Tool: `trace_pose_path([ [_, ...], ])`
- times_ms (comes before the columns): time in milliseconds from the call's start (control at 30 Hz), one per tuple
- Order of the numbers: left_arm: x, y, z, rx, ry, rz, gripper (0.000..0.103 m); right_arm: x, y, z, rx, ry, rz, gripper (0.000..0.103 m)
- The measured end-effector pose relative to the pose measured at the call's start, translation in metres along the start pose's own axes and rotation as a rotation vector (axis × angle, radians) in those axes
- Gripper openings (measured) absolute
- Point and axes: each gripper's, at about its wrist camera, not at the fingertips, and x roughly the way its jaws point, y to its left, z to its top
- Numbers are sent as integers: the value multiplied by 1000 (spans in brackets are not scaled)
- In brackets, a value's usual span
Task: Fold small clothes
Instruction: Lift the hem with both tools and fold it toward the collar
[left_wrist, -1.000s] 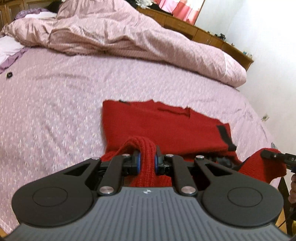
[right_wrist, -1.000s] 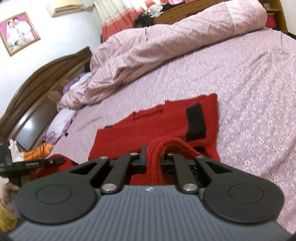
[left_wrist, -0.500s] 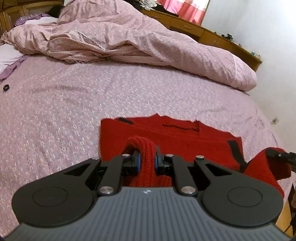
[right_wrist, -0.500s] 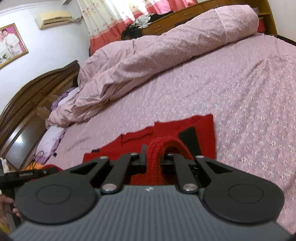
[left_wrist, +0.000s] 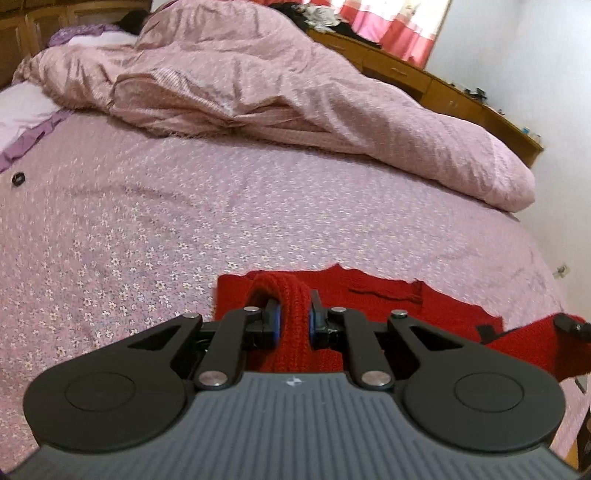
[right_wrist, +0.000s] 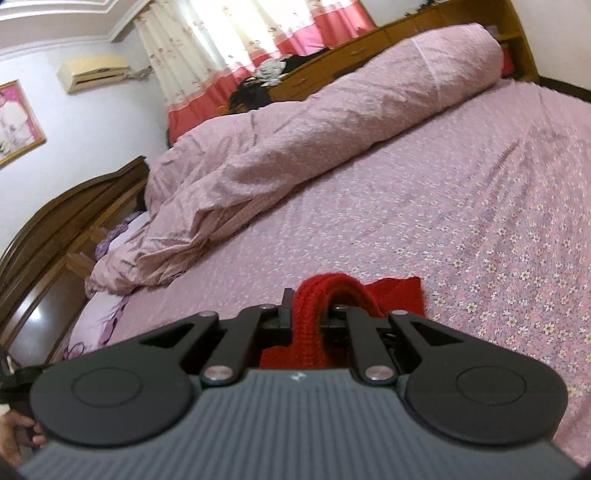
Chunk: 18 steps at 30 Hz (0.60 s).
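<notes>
Both views sit low and close behind their own fingers, looking forward and down across the bed (left_wrist: 184, 221); both share the red sweater (left_wrist: 388, 295) at lower centre and the quilt (right_wrist: 295, 147) across the top

A bed (left_wrist: 155, 229) in a pink floral sheet carries a red knit garment (left_wrist: 388, 299) and a rumpled pink duvet (left_wrist: 295, 103).

Bedroom around a flowered bed

A rumpled pink duvet (left_wrist: 280, 107) lies along the far edge of the bedsheet (left_wrist: 155, 229); a curtain (right_wrist: 207, 70) hangs beyond.
</notes>
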Motion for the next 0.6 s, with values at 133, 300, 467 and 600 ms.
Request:
trace_pose_path([
  [133, 31, 7, 8, -26, 28, 25, 15, 24, -12, 3, 28, 14, -35, 11],
  [300, 70, 12, 16, -32, 59, 40, 15, 52, -18, 4, 13, 40, -79, 11],
  [467, 103, 15, 11, 23, 108, 82, 16, 74, -27, -4, -33, 75, -139, 12],
  [600, 116, 21, 7, 26, 126, 79, 17, 89, -35, -13, -65, 118, -188, 13],
])
